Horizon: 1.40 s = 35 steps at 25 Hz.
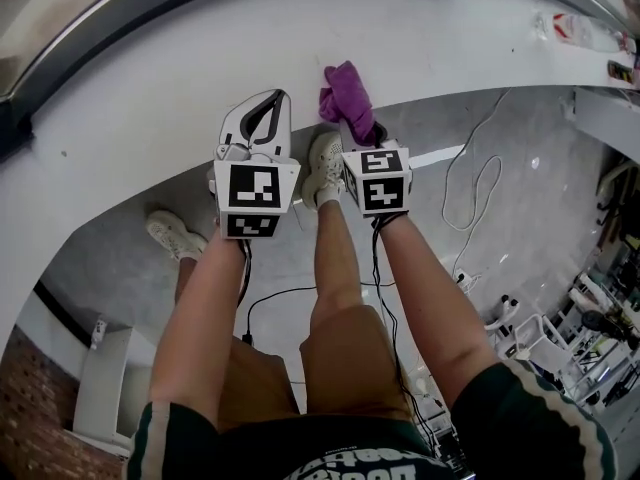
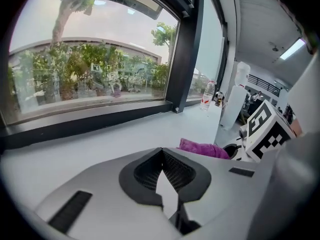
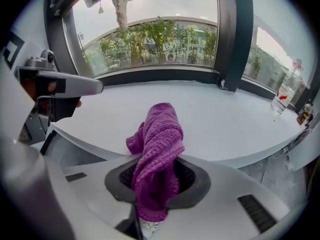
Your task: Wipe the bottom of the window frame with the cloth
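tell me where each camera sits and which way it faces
Head view: on the head, steeply down at sill; arms, legs, left gripper, right gripper show.
Left gripper view: on that gripper, facing the window; its shut jaws show.
Right gripper view: on that gripper, facing the window; jaws shut on cloth.
All three share the cloth.

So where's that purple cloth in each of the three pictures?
Head view: cloth at upper centre, over the white sill.
Left gripper view: low, right of centre, poking up behind the grey jaws.
Right gripper view: dead centre, pinched in the right gripper.
Shared landmark: the white sill under the window.
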Each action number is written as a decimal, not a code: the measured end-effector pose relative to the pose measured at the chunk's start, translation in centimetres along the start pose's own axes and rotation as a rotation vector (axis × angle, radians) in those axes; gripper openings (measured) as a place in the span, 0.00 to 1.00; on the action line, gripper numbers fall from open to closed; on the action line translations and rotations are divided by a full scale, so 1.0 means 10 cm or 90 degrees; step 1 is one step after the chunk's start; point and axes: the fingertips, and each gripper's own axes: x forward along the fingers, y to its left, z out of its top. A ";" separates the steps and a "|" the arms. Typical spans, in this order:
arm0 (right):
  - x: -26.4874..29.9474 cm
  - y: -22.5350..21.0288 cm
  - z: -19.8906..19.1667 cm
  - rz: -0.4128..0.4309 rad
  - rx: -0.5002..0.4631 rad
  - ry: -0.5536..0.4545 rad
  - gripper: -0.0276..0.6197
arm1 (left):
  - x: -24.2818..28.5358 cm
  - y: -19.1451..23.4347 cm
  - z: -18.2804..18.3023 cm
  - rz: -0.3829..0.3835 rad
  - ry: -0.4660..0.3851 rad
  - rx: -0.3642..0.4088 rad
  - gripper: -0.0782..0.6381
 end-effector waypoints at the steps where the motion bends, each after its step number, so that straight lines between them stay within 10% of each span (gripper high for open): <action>1: 0.00 0.03 0.00 0.005 -0.002 0.001 0.20 | -0.04 0.04 -0.03 0.004 -0.001 -0.006 0.12; 35: 0.32 2.33 0.29 0.171 -0.123 0.030 0.20 | -1.09 1.36 -0.94 0.122 0.018 -0.127 0.12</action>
